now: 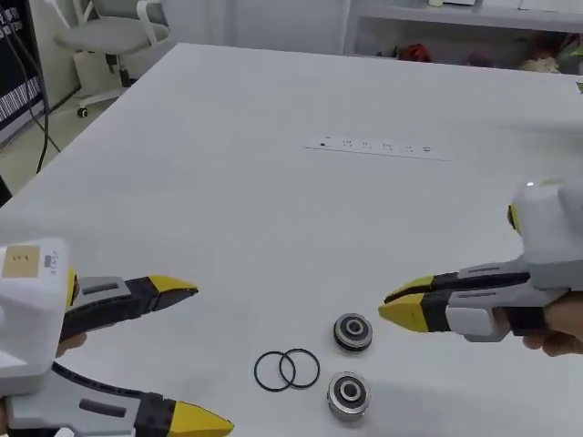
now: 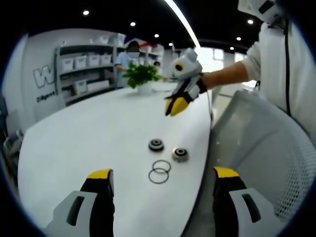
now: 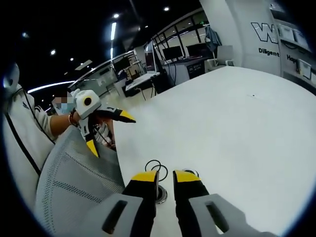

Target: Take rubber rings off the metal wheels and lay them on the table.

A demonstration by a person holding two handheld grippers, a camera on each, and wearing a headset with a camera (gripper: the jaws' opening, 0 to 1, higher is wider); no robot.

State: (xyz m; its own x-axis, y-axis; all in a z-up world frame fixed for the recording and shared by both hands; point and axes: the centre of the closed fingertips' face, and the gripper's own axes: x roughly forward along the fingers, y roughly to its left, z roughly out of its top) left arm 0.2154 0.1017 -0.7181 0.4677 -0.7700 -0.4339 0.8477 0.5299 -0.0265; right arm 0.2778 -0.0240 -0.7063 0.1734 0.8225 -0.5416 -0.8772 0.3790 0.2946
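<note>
Rubber rings [image 1: 288,370]: two, thin, black and round, lying flat and overlapping on the white surface [image 1: 273,182], near its front edge and just left of the wheels. Judged light, soft and limp, grippy rather than slick. As they lie flat, a pinch would likely have to catch one strand at an outer arc, clear of the overlap, or both may lift together.
Metal wheels [image 1: 352,331]: two small silvery discs with a dark centre band, lying on their sides, one behind the other, apart from each other. Judged stiff, dense and smooth, apt to slide if nudged. Whether any rubber remains on them is too small to tell.
Right gripper [image 1: 390,305]: fingers drawn close together, empty, hovering just right of the farther wheel.
Left gripper [image 1: 189,355]: fingers wide apart, empty, left of the rings and clear of them
</note>
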